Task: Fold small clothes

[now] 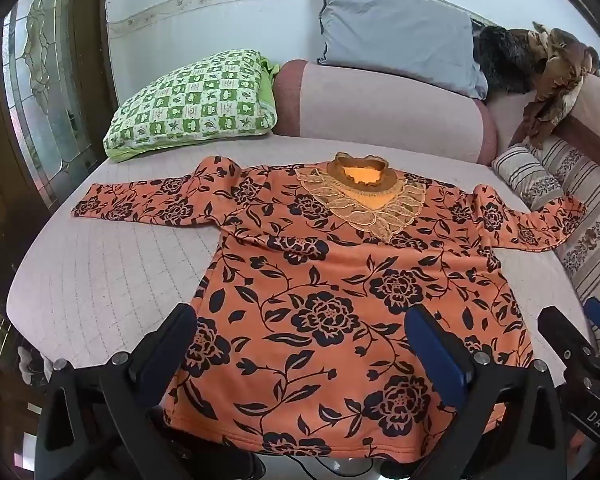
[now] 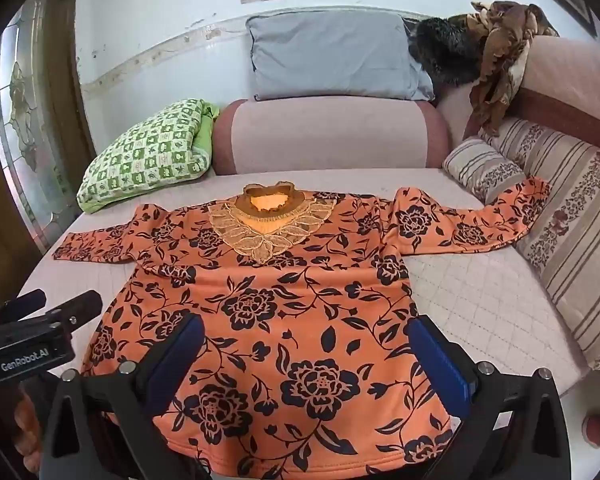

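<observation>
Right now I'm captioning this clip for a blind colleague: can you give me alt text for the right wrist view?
An orange floral top lies spread flat, front up, on a quilted sofa seat, sleeves out to both sides. The right gripper hangs open over its lower half, and the left gripper shows at the left edge. Cushions line the back.

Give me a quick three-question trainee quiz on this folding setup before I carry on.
1. True or false: the orange floral top lies spread out with both sleeves extended.
2. Which pillow sits nearest the top's left sleeve? A) green checked pillow B) grey pillow C) striped cushion
3. Fill in: both the left gripper and the right gripper are ____ above the hem.

Key: 1 true; 2 A; 3 open.
</observation>
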A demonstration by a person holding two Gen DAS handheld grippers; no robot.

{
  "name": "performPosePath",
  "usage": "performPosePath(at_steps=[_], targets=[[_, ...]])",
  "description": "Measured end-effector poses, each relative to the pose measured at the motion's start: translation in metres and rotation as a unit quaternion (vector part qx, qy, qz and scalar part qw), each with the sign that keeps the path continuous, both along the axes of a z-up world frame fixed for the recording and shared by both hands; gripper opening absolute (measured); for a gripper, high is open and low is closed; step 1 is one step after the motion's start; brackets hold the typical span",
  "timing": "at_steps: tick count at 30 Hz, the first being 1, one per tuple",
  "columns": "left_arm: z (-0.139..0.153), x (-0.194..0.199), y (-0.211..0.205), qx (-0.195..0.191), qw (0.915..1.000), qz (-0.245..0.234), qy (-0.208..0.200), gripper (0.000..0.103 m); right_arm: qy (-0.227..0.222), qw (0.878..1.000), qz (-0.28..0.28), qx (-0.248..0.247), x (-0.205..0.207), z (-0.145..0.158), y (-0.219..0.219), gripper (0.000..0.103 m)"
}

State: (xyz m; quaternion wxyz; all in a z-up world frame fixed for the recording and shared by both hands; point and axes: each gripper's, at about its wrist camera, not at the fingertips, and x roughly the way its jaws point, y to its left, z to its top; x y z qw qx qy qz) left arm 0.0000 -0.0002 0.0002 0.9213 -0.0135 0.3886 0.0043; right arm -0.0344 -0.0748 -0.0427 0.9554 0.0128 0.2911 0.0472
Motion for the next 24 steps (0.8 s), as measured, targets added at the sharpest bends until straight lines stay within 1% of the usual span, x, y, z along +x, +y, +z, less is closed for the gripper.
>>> performPosePath(at_steps=[1, 2, 5, 6, 12, 13, 14, 24], targets=[[0.0, 0.0, 0.0, -0.001, 1.0, -0.003, 0.0, 0.103, -0.01, 1.0, -0.001, -0.007, -0.002, -0.002, 0.001, 0.103], [0.001, 0.001, 0.0, -0.002, 1.0, -0.006, 0.001, 0.103, -0.011, 1.0, -0.002, -0.005, -0.003, -0.004, 0.001, 0.103], [0.001, -0.004, 0.006, -0.01, 0.9999, -0.006, -0.008, 0.103, -0.001, 1.0, -0.004, 0.002, -0.004, -0.011, 0.002, 0.103], [0.001, -0.002, -0.001, 0.003, 1.0, -0.001, -0.005, 0.103, 0.003, 1.0, -0.005, 0.004, -0.002, -0.01, 0.003, 0.103], [-0.006, 0.002, -0.003, 0.004, 1.0, -0.001, 0.002, 0.103, 0.0, 1.0, -0.001, 0.0, 0.002, 0.006, -0.002, 0.103], [-0.006, 0.001, -0.005, 0.006, 1.0, -0.002, 0.001, 0.103, -0.007, 1.0, 0.001, -0.004, -0.002, -0.004, 0.003, 0.103], [-0.007, 0.0, -0.005, 0.007, 1.0, -0.002, 0.0, 0.103, -0.006, 1.0, 0.0, -0.005, -0.002, -0.006, 0.004, 0.103], [-0.006, -0.002, -0.006, 0.003, 1.0, -0.004, -0.003, 0.103, 0.001, 1.0, 0.001, -0.006, 0.0, -0.005, 0.004, 0.103]])
